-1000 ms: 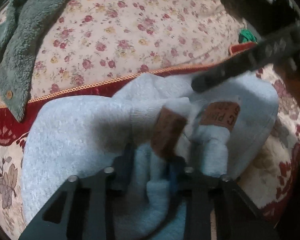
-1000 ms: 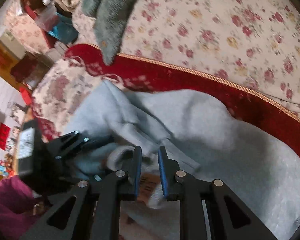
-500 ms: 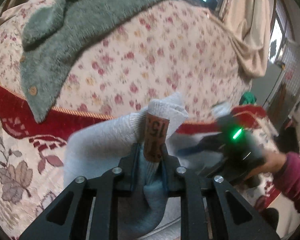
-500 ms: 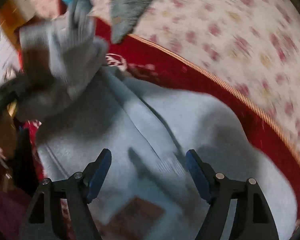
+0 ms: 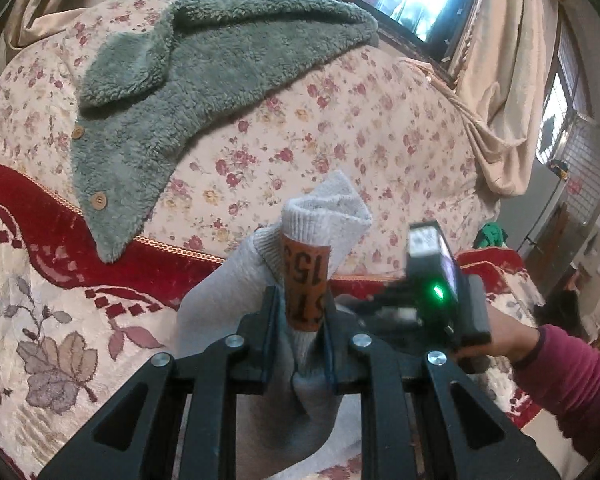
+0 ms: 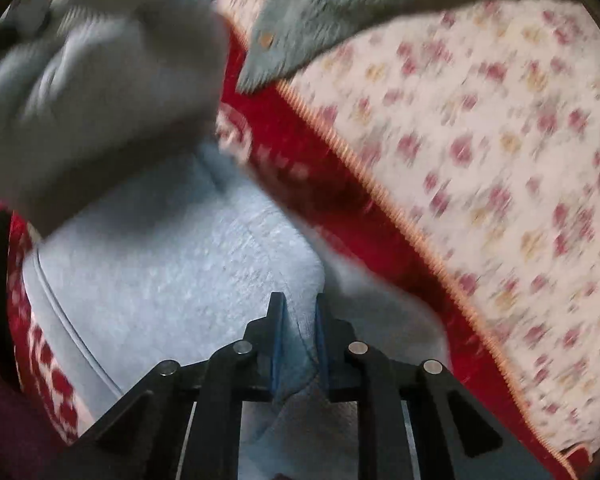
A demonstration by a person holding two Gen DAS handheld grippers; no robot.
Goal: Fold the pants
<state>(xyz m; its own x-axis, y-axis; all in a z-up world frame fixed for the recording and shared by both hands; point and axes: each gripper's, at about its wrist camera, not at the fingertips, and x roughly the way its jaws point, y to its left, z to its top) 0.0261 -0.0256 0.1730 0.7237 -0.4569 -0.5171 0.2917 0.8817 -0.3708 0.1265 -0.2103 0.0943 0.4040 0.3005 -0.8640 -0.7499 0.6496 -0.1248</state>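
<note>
Light grey fleece pants (image 5: 220, 300) lie on a sofa seat. My left gripper (image 5: 300, 320) is shut on their ribbed waistband (image 5: 324, 216), which carries an orange-brown label (image 5: 305, 280), and holds it lifted above the seat. The other gripper (image 5: 432, 292), with a green light, sits low on the right in a hand with a magenta sleeve (image 5: 572, 384). In the right wrist view my right gripper (image 6: 300, 324) is shut on a fold of the grey pants (image 6: 172, 264). The lifted waistband part (image 6: 100, 80) hangs blurred at upper left.
A green fluffy cardigan (image 5: 204, 64) with wooden buttons drapes over the floral sofa back (image 5: 340, 128). The seat cover (image 5: 40, 320) is red and cream with gold piping. Curtains (image 5: 500, 80) and a window stand behind, with clutter at the far right.
My left gripper rose with the waistband from low over the seat. My right gripper let go near the label, opened wide, moved across the pants and shut on a fold.
</note>
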